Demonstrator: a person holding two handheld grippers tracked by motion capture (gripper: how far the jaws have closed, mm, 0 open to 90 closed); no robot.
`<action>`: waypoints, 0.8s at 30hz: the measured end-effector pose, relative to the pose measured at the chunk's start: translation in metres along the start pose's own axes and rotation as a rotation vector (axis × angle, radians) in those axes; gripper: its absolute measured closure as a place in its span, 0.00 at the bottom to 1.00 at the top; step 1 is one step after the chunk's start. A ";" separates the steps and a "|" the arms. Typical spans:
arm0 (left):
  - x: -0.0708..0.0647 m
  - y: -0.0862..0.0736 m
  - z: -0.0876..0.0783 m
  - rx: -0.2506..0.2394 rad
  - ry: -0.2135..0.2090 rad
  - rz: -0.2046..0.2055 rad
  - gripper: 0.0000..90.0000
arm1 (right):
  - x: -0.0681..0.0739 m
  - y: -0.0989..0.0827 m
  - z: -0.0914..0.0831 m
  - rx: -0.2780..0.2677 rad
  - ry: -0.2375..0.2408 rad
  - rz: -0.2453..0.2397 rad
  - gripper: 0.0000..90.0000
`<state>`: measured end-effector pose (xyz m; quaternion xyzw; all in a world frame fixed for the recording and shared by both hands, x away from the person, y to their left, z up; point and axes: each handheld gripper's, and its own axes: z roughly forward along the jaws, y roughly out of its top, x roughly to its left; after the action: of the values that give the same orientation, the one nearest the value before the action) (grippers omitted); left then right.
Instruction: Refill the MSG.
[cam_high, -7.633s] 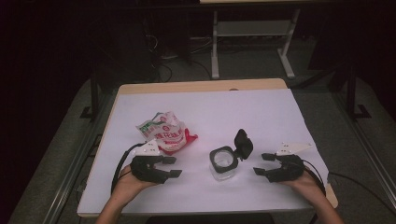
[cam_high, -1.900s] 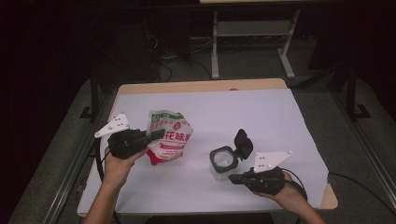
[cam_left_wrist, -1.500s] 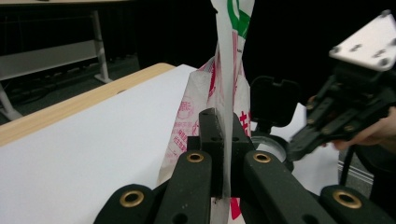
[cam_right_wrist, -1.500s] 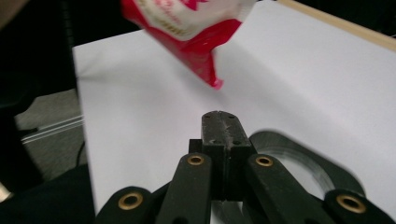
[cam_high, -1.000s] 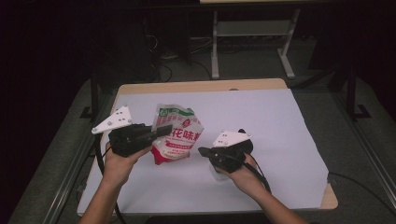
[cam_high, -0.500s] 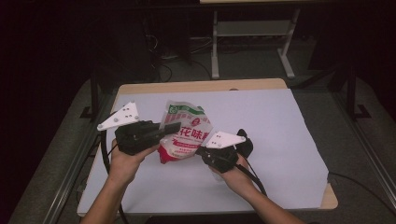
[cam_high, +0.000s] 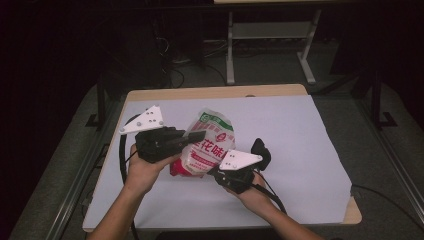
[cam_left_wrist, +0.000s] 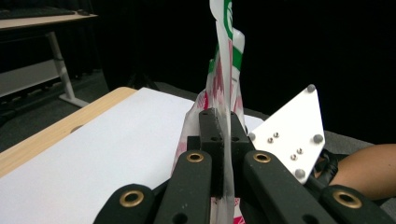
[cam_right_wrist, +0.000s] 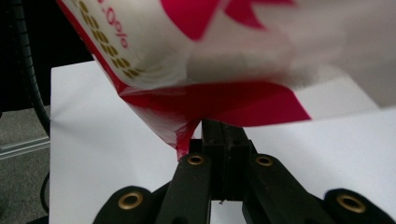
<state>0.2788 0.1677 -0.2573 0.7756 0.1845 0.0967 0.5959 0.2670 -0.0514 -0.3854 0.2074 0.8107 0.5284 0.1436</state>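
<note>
A white, red and green snack bag (cam_high: 212, 142) is held up off the white-covered table (cam_high: 300, 125) between both grippers. My left gripper (cam_high: 199, 135) is shut on the bag's upper side edge. In the left gripper view the thin film of the bag (cam_left_wrist: 224, 70) runs straight between the closed jaws of the left gripper (cam_left_wrist: 223, 122). My right gripper (cam_high: 214, 169) sits under the bag, jaws together on its red bottom seam. In the right gripper view the bag (cam_right_wrist: 224, 56) hangs over the tips of the right gripper (cam_right_wrist: 224, 128).
A black lid (cam_high: 260, 148) of a small container pokes up just behind the right gripper. The right gripper's grey plate (cam_left_wrist: 294, 135) is seen beyond the bag. A metal stand (cam_high: 270, 30) is on the floor past the table's far edge.
The left gripper has carried the bag to the right and a little higher, tilting it upright. The right gripper, which came in from the right, stays under the bag's bottom.
</note>
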 end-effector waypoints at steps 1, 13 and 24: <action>0.000 0.001 0.002 0.003 -0.003 0.000 1.00 | 0.001 0.000 0.000 0.002 0.005 -0.001 1.00; 0.002 0.006 0.024 0.029 -0.052 -0.003 1.00 | 0.008 -0.004 0.000 -0.014 0.033 -0.018 1.00; 0.008 0.005 0.040 0.054 -0.092 -0.059 1.00 | 0.015 -0.006 0.002 -0.012 0.012 -0.024 1.00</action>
<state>0.3018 0.1347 -0.2638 0.7893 0.1823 0.0380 0.5851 0.2533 -0.0444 -0.3920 0.1938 0.8107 0.5328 0.1462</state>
